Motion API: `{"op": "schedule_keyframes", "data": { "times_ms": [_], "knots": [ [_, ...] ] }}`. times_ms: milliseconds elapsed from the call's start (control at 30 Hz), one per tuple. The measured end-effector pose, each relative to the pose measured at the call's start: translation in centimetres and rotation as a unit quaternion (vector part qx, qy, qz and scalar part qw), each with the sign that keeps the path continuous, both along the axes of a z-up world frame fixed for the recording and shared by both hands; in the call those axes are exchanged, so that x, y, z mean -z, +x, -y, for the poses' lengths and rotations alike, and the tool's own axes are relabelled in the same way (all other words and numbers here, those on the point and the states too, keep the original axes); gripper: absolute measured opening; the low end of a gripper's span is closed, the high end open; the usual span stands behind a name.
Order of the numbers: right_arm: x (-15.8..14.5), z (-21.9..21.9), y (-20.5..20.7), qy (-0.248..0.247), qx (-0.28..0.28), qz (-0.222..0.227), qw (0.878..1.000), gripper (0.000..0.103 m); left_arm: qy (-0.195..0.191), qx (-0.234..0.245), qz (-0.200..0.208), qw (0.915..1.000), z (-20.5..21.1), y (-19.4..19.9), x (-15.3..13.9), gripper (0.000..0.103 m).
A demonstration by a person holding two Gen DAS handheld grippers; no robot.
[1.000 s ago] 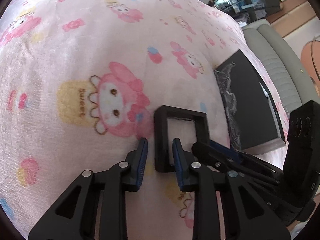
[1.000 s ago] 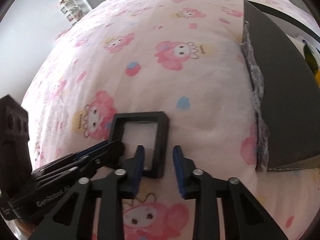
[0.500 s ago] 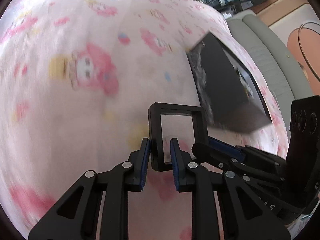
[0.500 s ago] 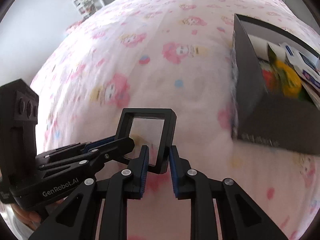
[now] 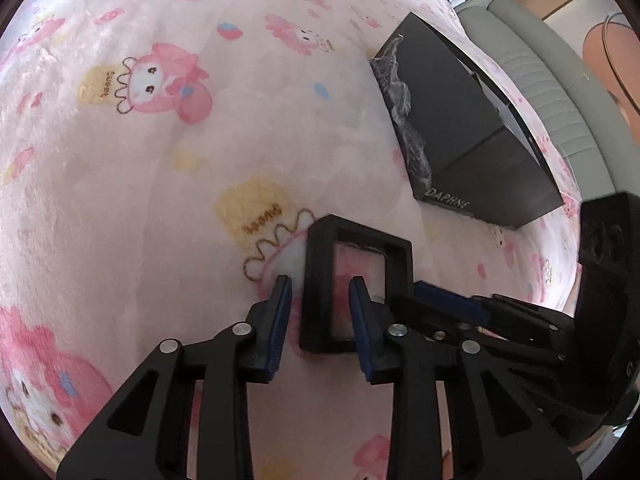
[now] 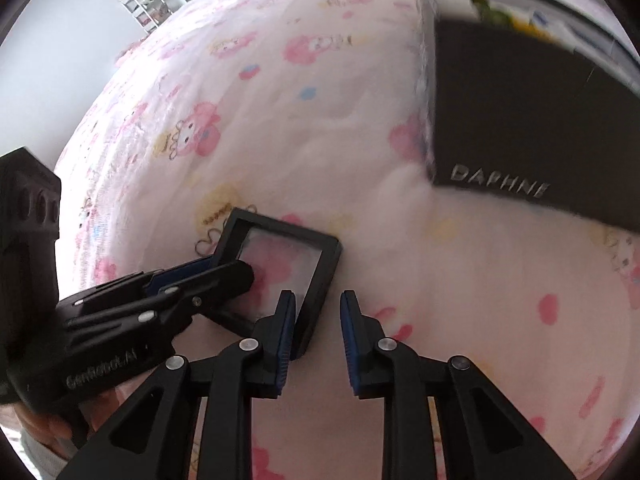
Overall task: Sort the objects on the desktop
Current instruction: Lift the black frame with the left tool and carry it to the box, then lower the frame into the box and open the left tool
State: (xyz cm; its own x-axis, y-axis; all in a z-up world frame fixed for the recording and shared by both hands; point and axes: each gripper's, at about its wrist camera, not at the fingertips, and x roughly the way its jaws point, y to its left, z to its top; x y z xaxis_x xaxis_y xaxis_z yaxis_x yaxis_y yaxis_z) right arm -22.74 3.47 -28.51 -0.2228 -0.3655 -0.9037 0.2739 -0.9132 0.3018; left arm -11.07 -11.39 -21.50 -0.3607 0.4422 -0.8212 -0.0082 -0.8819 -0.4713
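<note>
The small black picture frame (image 5: 360, 233) lies on the pink cartoon blanket (image 5: 160, 200) at the tips of both tongs; the left tongs (image 5: 320, 282) straddle its left bar, jaws released and just now widening, a gap showing beside the outer pad; the right tongs (image 6: 318, 296) straddle its right bar, also loosened and just now widening, with the far pad clear of the frame; a black box (image 5: 472, 120) lettered DAPHNE stands ahead and to the right of both tongs, apart from the frame.

Black frame (image 5: 356, 280), pink cartoon-print blanket (image 5: 160, 200)
</note>
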Motion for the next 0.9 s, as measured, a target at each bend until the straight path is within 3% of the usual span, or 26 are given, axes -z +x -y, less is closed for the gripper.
{"op": "schedule_keyframes", "data": {
  "times_ms": [167, 267, 567, 900],
  "knots": [
    [-3.5, -1.7, 1.4, -0.015, 0.013, -0.034, 0.999, 0.012, 0.013, -0.004, -0.011, 0.9998, -1.0, 1.3, -1.6, 0.021],
    [-7.0, -4.3, 3.7, -0.026, 0.033, -0.056, 0.998, 0.011, 0.023, 0.019, -0.031, 0.9991, -3.0, 1.4, -4.1, 0.019],
    [-16.8, -13.7, 7.1, -0.032, 0.097, -0.14, 0.985, 0.012, -0.001, 0.098, -0.106, 0.9895, -11.6, -2.0, -11.3, 0.019],
    [-20.7, -21.5, 7.7, -0.008, 0.147, -0.177, 0.973, 0.012, -0.012, 0.156, -0.125, 0.9798, -20.3, -6.6, -14.7, 0.02]
  ]
}}
